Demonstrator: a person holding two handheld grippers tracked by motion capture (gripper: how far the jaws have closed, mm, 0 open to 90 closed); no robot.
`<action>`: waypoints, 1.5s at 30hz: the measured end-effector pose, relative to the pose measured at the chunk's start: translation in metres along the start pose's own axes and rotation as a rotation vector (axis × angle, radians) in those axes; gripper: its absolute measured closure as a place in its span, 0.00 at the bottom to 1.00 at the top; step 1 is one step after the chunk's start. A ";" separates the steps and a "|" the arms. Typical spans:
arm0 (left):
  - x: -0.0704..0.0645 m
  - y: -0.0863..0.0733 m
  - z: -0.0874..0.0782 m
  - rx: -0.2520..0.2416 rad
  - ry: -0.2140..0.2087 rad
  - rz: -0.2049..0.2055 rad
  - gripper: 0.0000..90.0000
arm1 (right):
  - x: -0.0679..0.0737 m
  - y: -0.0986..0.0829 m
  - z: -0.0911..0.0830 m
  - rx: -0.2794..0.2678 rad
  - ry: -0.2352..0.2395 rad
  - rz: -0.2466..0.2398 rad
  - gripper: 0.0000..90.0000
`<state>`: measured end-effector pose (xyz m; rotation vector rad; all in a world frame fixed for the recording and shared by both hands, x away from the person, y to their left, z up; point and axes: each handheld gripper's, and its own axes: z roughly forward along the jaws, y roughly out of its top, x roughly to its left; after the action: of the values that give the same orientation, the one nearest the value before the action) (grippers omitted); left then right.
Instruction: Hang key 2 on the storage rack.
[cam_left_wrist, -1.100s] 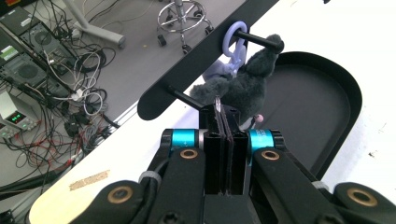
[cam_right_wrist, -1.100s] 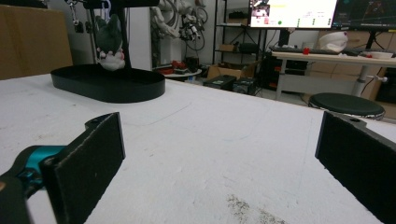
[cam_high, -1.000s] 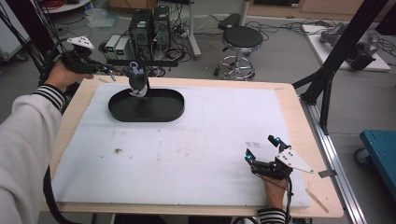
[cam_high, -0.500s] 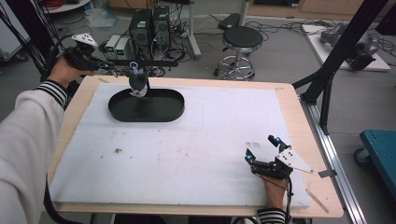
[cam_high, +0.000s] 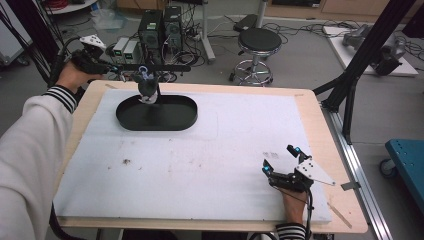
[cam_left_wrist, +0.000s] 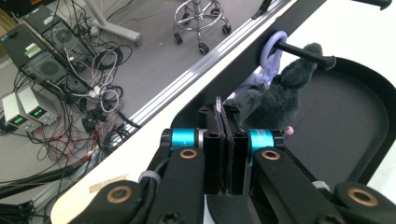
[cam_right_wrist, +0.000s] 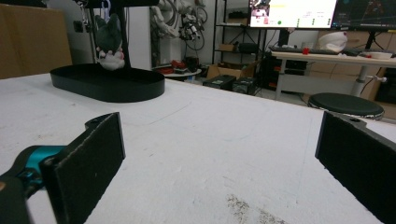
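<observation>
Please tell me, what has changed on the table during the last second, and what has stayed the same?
The left gripper moved away from the plush toy, toward the table's far left corner; its jaws are shut and hold nothing. The toy hangs as before by its ring on the stand's bar, above the black tray. The right gripper stayed open on the white foam sheet.

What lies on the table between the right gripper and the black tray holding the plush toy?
In the high view, only bare white foam mat lies between the right gripper and the black tray, apart from faint dirt marks. The right gripper view shows likewise.
</observation>
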<state>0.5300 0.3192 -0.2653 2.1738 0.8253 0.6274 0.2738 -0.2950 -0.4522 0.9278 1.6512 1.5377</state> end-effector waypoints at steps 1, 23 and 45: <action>0.000 0.000 0.000 0.002 0.001 -0.004 0.97 | 0.000 0.000 0.000 0.000 0.000 0.000 0.01; -0.015 -0.012 -0.043 -0.245 0.063 -0.071 0.05 | 0.000 0.000 0.000 -0.001 0.003 -0.002 0.01; -0.117 -0.097 -0.095 -0.533 -0.009 -0.064 0.02 | 0.000 0.000 0.000 0.002 0.003 -0.003 0.01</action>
<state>0.3545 0.3301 -0.3005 1.6593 0.6309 0.7104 0.2740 -0.2946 -0.4521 0.9238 1.6559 1.5358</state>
